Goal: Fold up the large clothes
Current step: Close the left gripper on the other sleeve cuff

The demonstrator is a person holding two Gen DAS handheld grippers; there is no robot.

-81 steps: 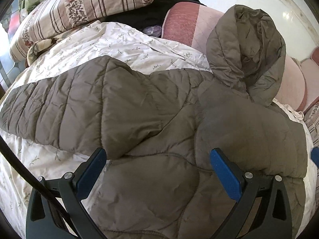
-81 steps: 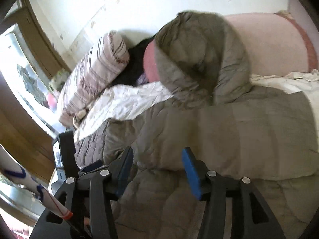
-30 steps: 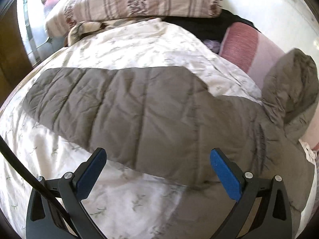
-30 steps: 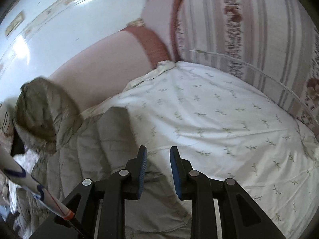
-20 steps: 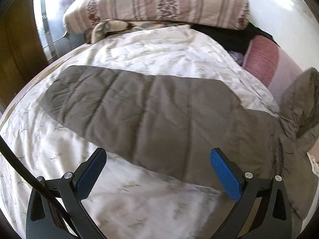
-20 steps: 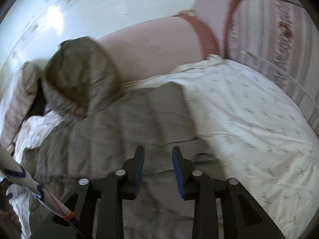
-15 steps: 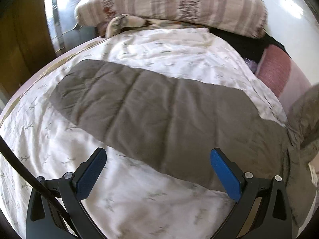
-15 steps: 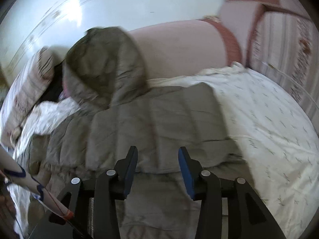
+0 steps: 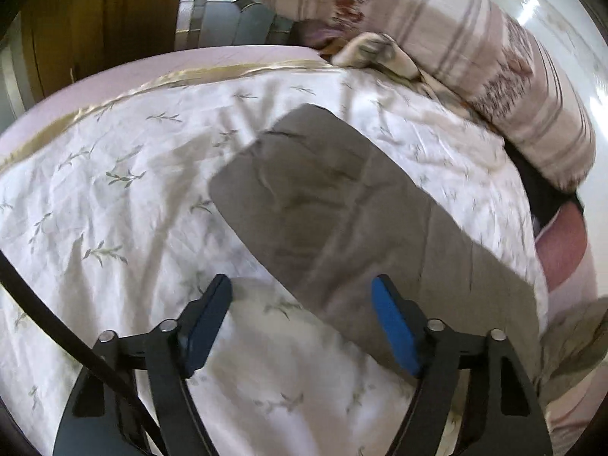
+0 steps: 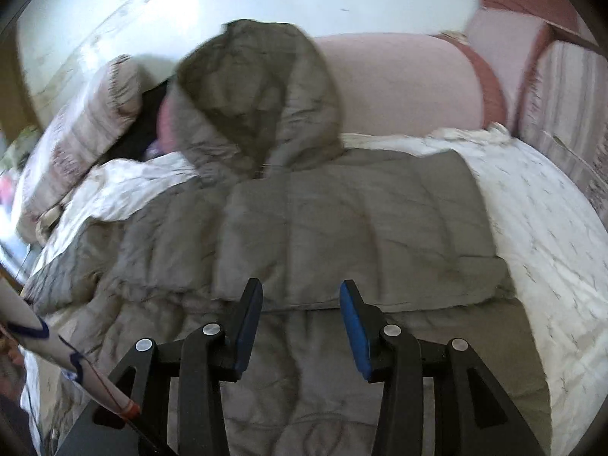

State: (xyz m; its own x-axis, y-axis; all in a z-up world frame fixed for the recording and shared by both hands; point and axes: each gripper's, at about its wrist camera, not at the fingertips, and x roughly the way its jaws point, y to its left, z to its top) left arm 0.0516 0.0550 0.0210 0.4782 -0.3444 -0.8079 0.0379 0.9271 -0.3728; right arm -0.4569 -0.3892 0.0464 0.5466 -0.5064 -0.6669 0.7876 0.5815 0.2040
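A grey quilted hooded jacket (image 10: 342, 220) lies spread on a bed, across a white bedsheet (image 9: 95, 190) printed with small leaf sprigs. In the right wrist view its hood (image 10: 258, 91) is propped up at the far side against a pink bolster cushion (image 10: 402, 87). One sleeve (image 10: 399, 228) is already folded across the chest, and its lower edge makes a soft ridge just beyond the fingertips. In the left wrist view the other sleeve (image 9: 342, 220) stretches flat towards the far left, with its cuff end resting on the sheet.

The left hand-held gripper (image 9: 304, 323) is wide open and holds nothing. It hovers above the near edge of the outstretched sleeve, with one finger over bare sheet. The right hand-held gripper (image 10: 300, 326) is also open and empty, above the jacket's body just below the folded sleeve.

The jacket looks padded, light and soft, so it will probably sag and bulge rather than keep a crisp crease. Its smooth shell may slip between the pads. A good hold would likely be the cuff or a stitched seam of the flat sleeve, pinching both layers together.

A striped pillow (image 9: 475, 57) sits at the far right of the left view, with dark clothing (image 9: 543, 193) tucked beside it and a wooden door (image 9: 95, 15) beyond the bed.
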